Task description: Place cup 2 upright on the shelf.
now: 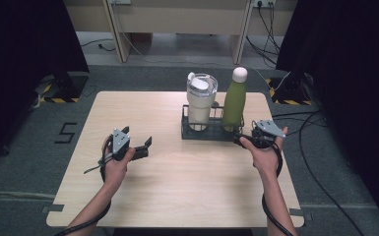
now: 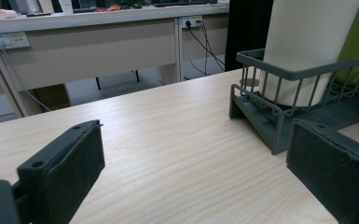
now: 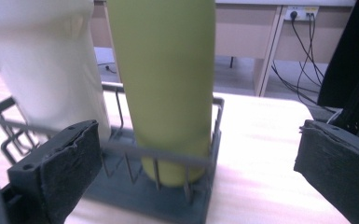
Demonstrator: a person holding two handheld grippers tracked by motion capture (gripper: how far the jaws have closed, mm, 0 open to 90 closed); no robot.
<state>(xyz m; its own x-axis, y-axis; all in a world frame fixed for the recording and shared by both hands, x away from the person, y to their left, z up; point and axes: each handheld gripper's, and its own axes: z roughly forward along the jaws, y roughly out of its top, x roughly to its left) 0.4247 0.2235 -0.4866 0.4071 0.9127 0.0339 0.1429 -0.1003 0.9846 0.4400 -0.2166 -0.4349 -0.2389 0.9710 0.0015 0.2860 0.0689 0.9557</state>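
Right claw [image 3: 200,156] spread wide, pads bare, aimed at the lower body of the green bottle [image 3: 168,84]. Bottle upright in the right end of the dark wire rack [image 3: 168,157], just ahead of the pads, with the rack's front rail between claw and bottle. Close on its left, in the same rack, a tall white cup [image 3: 46,70], with hardly a gap between the two. In the high view, both set toward the far right of the tabletop [image 1: 177,187], claw [image 1: 246,140] just beside the rack's right end.

Probably about to close on the bottle and lift it out. Hazards from here:
- Closing too low: risk of pinching the rail along with the bottle and dragging or tipping the whole rack.
- Coming in off-centre: risk of knocking the cup with the inner pad, or wedging the pad between cup and bottle.
- Smooth, round, tall: likely to slip or swing in a light or low grip.
- Lifting at a slant: risk of snagging the base on the rail.

Left claw [image 2: 196,172] likewise wide and empty, hovering low over bare tabletop, well left of the rack and facing it. Too far off to steady the rack in case of a shift.
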